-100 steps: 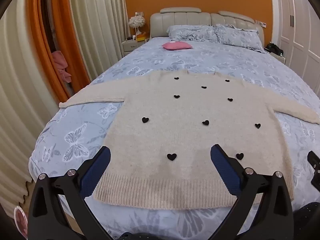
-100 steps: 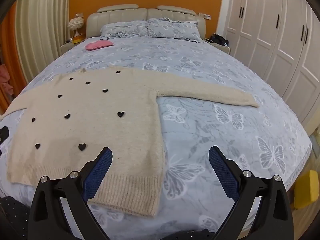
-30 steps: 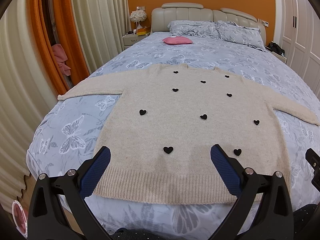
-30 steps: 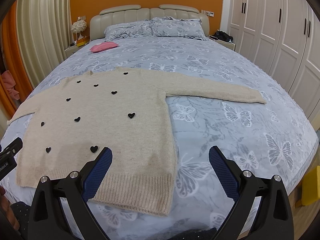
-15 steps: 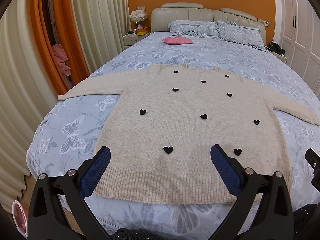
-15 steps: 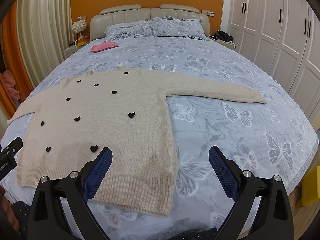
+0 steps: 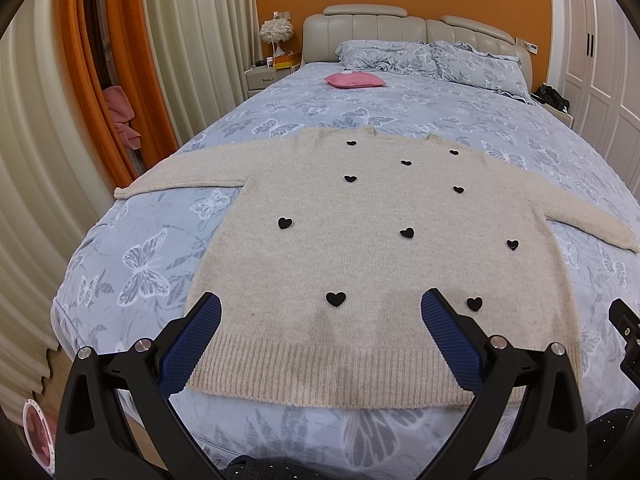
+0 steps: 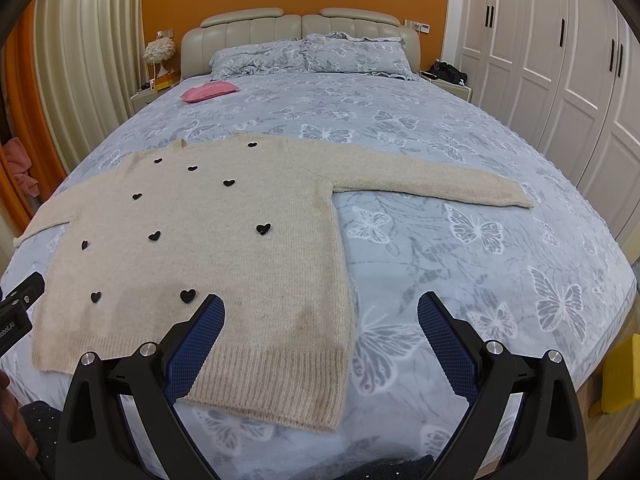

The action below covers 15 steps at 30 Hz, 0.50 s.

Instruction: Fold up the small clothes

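Over the foot edge of the bed (image 7: pixel 132 240), the left tool (image 7: pixel 320 316) hangs with its blue-padded fingers (image 7: pixel 192 344) spread wide and nothing between them, poised above the ribbed hem of a cream sweater (image 7: pixel 372 232). Beside it, the right tool (image 8: pixel 320 316) is likewise released and empty, its left finger over the sweater's hem corner and its right finger over bare bedspread. That sweater lies flat and face up on the butterfly-print cover, hem along the foot edge, neckline toward the headboard, both sleeves stretched out toward the bed's two side edges. Small black hearts (image 7: pixel 335 298) dot its front. Farther up, a pink pouch (image 7: pixel 354 80) rests near the pillows (image 8: pixel 308 56). Cream and orange curtains (image 7: pixel 120 80) hang along the left side, and white wardrobe doors (image 8: pixel 560 80) line the right.
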Available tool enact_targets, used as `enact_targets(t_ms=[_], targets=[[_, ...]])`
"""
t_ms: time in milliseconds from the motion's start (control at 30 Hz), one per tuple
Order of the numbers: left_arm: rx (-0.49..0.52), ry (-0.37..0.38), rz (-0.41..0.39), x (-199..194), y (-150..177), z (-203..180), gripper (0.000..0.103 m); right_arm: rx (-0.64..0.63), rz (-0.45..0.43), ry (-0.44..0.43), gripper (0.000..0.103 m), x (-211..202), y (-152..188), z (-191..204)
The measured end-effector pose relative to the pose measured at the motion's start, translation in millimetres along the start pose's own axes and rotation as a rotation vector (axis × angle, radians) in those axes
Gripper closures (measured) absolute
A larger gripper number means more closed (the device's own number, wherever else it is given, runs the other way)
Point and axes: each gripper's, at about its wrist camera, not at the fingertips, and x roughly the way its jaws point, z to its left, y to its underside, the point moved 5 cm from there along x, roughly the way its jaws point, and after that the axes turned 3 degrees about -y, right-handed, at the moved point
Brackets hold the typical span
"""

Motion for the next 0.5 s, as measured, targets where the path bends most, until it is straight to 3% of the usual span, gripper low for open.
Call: enact_targets(t_ms=[500], targets=[[0.012, -0.014, -0.002, -4.4, 2.7, -5.7, 0.005, 0.004, 0.045, 0.008, 0.007, 4.4, 4.5, 7.0]])
